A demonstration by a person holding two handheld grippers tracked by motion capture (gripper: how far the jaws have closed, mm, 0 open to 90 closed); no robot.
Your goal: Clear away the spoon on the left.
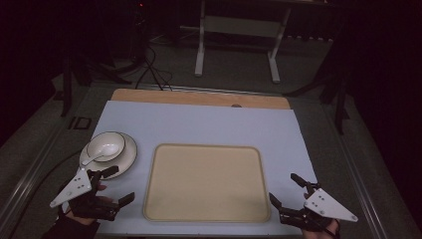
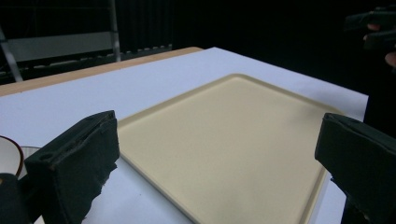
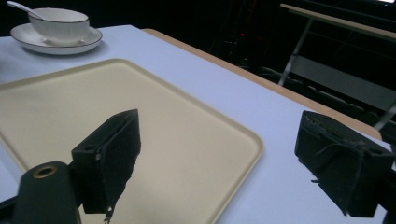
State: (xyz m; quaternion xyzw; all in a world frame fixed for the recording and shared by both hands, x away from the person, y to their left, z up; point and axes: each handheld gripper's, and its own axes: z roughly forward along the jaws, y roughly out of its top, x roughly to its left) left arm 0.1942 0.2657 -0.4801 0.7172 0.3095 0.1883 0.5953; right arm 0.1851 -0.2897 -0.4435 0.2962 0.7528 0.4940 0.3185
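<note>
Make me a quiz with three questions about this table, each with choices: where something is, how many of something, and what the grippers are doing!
1. Where is the spoon?
A. In the bowl
B. On the tray
C. On the floor

2. How many trays are there?
A. Three
B. Two
C. One

3. How are the two grippers?
A. Both open
B. Both shut
C. Holding the plate

Answers:
1 A, its head rests inside the bowl, which sits on the plate.
2 C, a single beige tray lies mid-table.
3 A, the left gripper and right gripper have jaws spread, gripping nothing.
</note>
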